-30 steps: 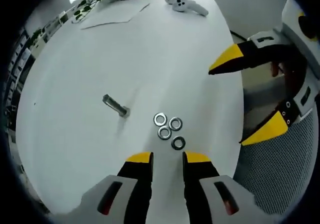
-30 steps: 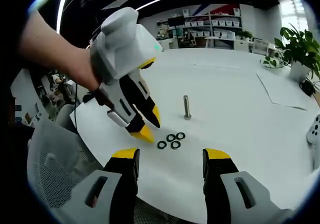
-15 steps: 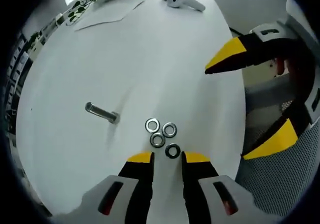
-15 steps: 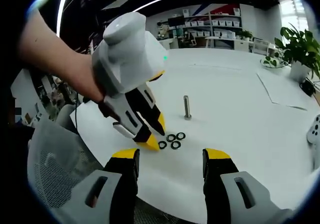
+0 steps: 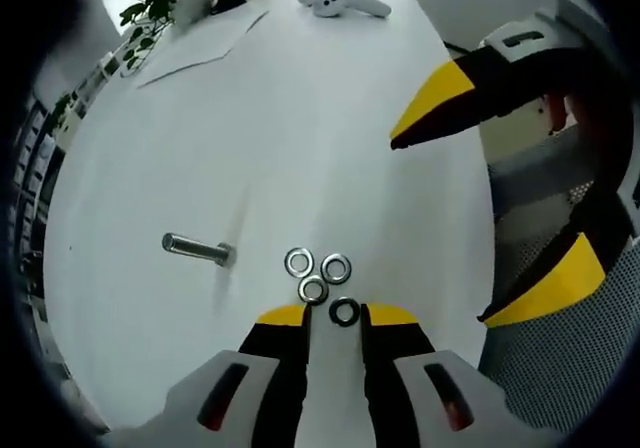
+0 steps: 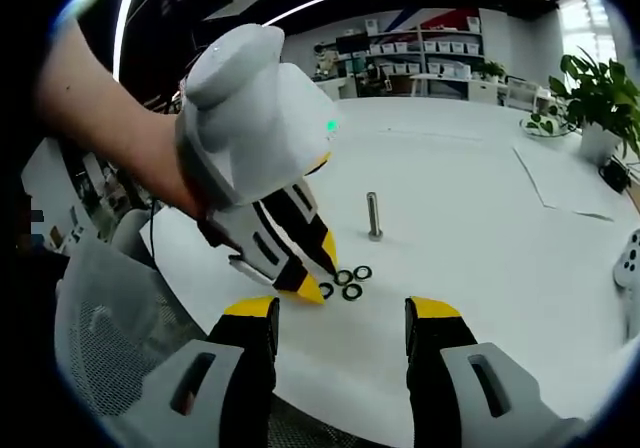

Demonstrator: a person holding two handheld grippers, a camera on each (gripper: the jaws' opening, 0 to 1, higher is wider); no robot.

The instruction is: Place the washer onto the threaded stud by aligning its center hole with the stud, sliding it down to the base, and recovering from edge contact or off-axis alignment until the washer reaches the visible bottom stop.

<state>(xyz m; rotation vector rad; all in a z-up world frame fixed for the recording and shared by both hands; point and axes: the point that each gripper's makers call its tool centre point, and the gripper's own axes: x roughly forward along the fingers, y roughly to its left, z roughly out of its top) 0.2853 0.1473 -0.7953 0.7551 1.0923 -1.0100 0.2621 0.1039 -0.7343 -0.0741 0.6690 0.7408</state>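
The left gripper (image 5: 334,315), its yellow-tipped jaws slightly apart and holding nothing, hangs low over a cluster of four washers (image 5: 319,278) on the white table (image 5: 300,118), the nearest washer (image 5: 345,312) lying flat right between the jaw tips. In the right gripper view the same tool (image 6: 313,273) reaches in from the left, its tips at the near edge of the washers (image 6: 347,281). The right gripper (image 6: 341,313), jaws wide apart and empty, hangs back near the table's edge, well short of the parts. The threaded stud (image 6: 374,215) stands upright on its head just beyond the washers, its long axis vertical. The left gripper is plainly the nearer one, and the pick looks to be its job: close on the near washer's rim, then carry it over and above the stud's tip.
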